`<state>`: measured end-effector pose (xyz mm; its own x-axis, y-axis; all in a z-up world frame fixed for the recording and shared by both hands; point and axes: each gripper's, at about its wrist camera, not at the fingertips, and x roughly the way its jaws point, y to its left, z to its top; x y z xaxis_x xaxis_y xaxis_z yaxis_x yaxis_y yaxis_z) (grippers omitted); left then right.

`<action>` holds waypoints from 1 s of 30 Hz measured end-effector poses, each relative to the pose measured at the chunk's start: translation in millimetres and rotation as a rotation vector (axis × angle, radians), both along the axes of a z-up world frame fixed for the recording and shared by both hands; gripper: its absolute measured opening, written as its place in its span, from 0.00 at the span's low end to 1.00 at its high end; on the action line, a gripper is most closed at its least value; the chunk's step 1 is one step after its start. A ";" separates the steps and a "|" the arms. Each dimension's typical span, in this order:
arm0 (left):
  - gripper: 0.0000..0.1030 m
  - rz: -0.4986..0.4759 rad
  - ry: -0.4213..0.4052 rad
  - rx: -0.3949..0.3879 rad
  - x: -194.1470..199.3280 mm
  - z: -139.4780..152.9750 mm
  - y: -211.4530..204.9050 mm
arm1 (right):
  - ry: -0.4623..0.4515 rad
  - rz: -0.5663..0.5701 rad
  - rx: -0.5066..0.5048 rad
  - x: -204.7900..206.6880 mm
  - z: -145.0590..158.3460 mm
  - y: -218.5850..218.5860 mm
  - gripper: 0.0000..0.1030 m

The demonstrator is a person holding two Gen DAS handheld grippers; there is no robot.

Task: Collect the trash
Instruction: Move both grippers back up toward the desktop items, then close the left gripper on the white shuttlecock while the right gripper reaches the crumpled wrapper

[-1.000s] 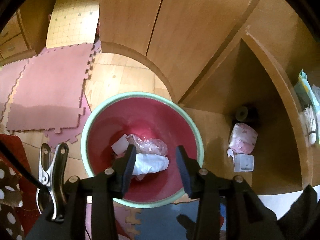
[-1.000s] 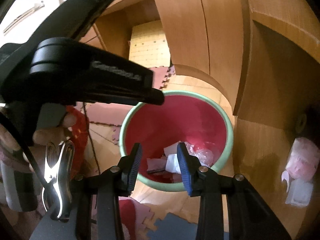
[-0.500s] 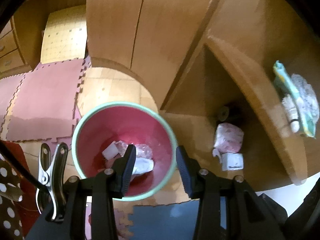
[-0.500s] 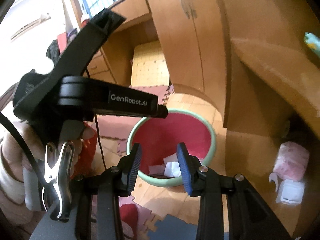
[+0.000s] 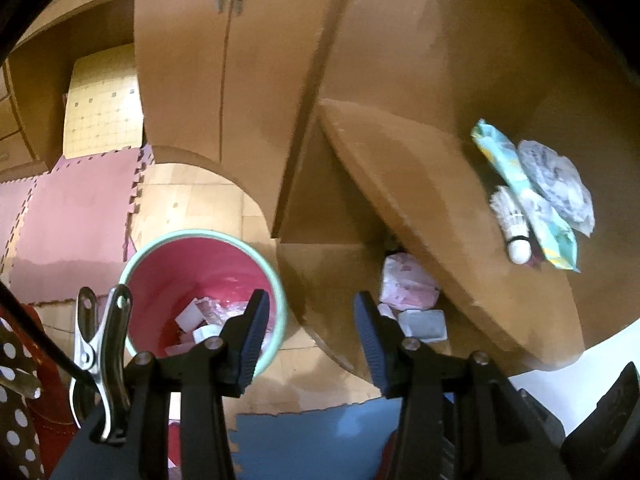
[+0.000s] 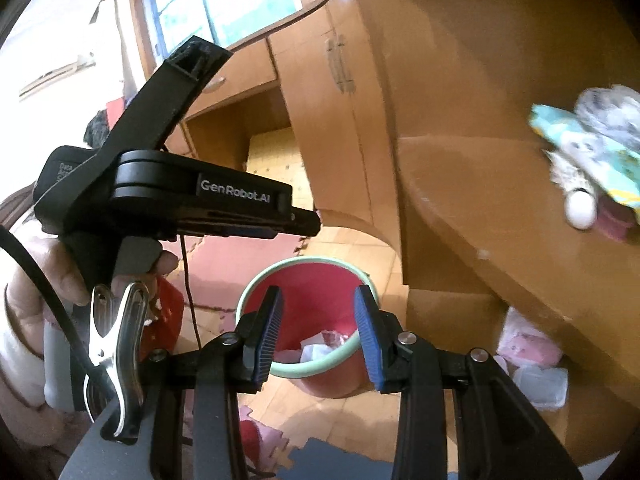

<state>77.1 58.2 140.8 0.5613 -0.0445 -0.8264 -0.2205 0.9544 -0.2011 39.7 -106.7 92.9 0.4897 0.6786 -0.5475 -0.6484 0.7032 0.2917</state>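
Left wrist view. To the left of the fingers lies pink foam matting [image 5: 76, 216] on the wooden floor. The red bin [image 5: 192, 264] with a pale green rim stands below and behind the left finger, whose tip overlaps its right wall; crumpled white and clear wrappers [image 5: 200, 316] lie at its bottom. The left gripper [image 5: 308, 332] holds nothing: its jaws stand apart and have just been opening, with only floor and the foot of the desk panel showing between them. Just behind the right finger, in the recess under the desk, sit a pink packet [image 5: 404, 284] and a white plastic tray [image 5: 426, 322]. Well to the right of the fingers, on the wooden desktop [image 5: 420, 184], a shuttlecock [image 5: 512, 220], a teal patterned wrapper [image 5: 500, 156] and a crumpled clear bag [image 5: 556, 176] lie touching one another.

Right wrist view. To the left of the fingers a hand [image 6: 44, 292] holds the other, black gripper, which points toward the bin [image 6: 308, 276]. The right gripper [image 6: 318, 332] is likewise empty, jaws apart, and the bin appears between and beyond the two fingers, with wrappers [image 6: 316, 348] visible inside. To the right of the fingers the pink packet [image 6: 528, 344] and tray [image 6: 540, 384] lie under the desk; the shuttlecock [image 6: 578, 204] and wrappers on the desktop above are blurred.
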 end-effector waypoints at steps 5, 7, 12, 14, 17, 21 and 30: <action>0.45 -0.039 -0.022 0.021 3.1 15.8 -37.2 | -0.021 -0.023 0.027 -5.5 6.6 -24.2 0.37; 0.45 -0.053 -0.028 0.016 5.9 20.7 -50.2 | -0.032 -0.036 0.041 -6.3 11.9 -32.7 0.37; 0.45 -0.094 -0.036 0.007 13.4 28.5 -80.6 | -0.127 -0.098 0.052 -15.3 27.2 -58.6 0.37; 0.45 -0.117 -0.040 0.009 16.5 30.8 -94.7 | -0.163 -0.127 0.052 -19.4 32.1 -68.9 0.37; 0.45 -0.156 -0.042 0.029 19.8 31.9 -114.1 | -0.177 -0.159 0.081 -22.4 36.2 -86.5 0.37; 0.45 -0.202 -0.054 0.031 24.0 32.6 -138.6 | -0.179 -0.260 0.116 -20.5 38.2 -120.4 0.37; 0.45 -0.304 -0.075 0.060 38.9 24.5 -188.6 | -0.174 -0.471 0.188 -2.7 46.3 -176.8 0.41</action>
<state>116.0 -130.4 165.3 0.5894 -0.1719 -0.7894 0.0905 0.9850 -0.1470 37.1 -283.4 139.2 0.8376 0.4420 -0.3212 -0.3252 0.8757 0.3569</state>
